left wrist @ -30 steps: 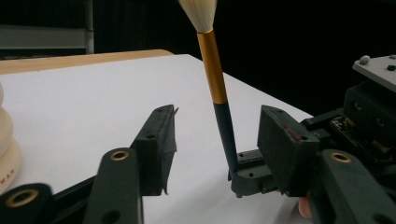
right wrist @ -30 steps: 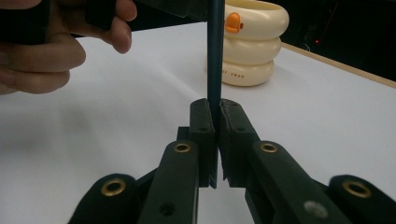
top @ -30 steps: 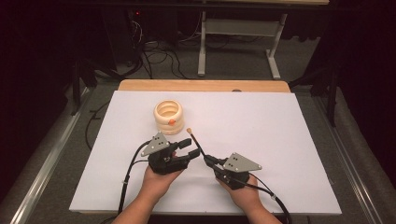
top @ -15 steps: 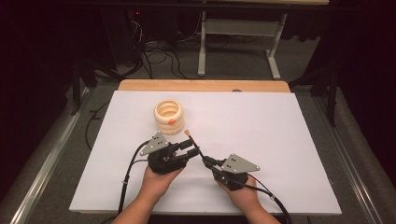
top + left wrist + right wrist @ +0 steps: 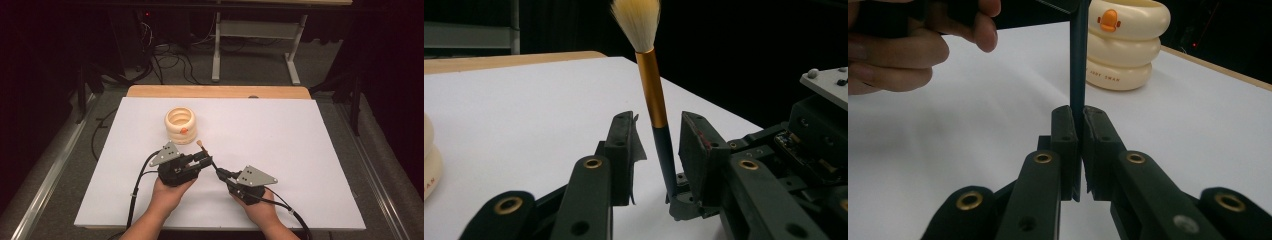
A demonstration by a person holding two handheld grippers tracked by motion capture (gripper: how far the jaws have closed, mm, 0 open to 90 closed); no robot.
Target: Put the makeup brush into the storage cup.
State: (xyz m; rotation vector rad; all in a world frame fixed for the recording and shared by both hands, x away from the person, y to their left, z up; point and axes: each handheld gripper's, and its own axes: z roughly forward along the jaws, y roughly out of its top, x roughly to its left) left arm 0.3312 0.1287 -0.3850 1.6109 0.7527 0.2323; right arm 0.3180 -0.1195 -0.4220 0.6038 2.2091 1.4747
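A brush (image 5: 204, 151) with a dark handle, gold ferrule and pale bristles (image 5: 651, 85) is held slanted over the white table. My right gripper (image 5: 220, 173) is shut on the handle's lower end (image 5: 1079, 65), pads (image 5: 1064, 135) pressed on both sides. My left gripper (image 5: 202, 161) reaches in from the left. Its jaws have just been closing with the brush between them. In the left gripper view my left gripper (image 5: 656, 137) still shows a gap beside the handle on each side. A cream ringed cup (image 5: 181, 125) with an orange duck mark (image 5: 1108, 19) stands just beyond.
The white table sheet (image 5: 285, 135) lies on a wooden top, its strip at the far edge (image 5: 220, 91). A person's hand (image 5: 913, 45) wraps the left gripper. Cables trail from both grippers toward the near edge. Dark floor, cables and a table frame lie beyond.
The left gripper's jaws have narrowed around the brush handle. Both hands and the brush stay where they were.
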